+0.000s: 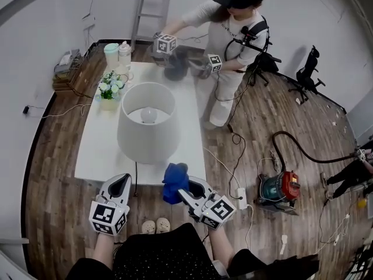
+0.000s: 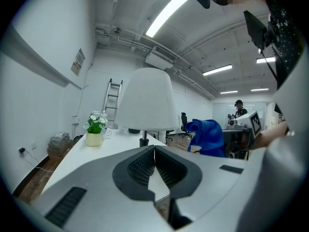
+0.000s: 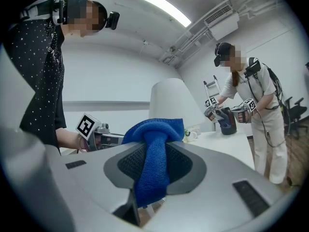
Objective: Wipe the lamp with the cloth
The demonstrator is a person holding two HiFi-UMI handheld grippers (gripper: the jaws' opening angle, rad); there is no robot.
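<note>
A white lamp (image 1: 148, 120) with a wide shade stands on the white table (image 1: 93, 156); it rises ahead in the left gripper view as the lamp (image 2: 147, 103) and behind the cloth in the right gripper view as the lamp (image 3: 169, 100). My right gripper (image 1: 185, 193) is shut on a blue cloth (image 1: 174, 182), bunched just off the table's near edge, right of the lamp. The cloth (image 3: 153, 153) hangs between the right jaws. My left gripper (image 1: 121, 185) sits at the near edge, shut with nothing held. From the left gripper the cloth (image 2: 206, 137) shows to the right.
A small flower pot (image 1: 109, 91) and two jars (image 1: 118, 54) stand on the table's far left. Across the table a second person (image 1: 233, 45) holds two grippers over a dark container (image 1: 176, 66). A red vacuum (image 1: 278, 188) and cables lie on the floor at right.
</note>
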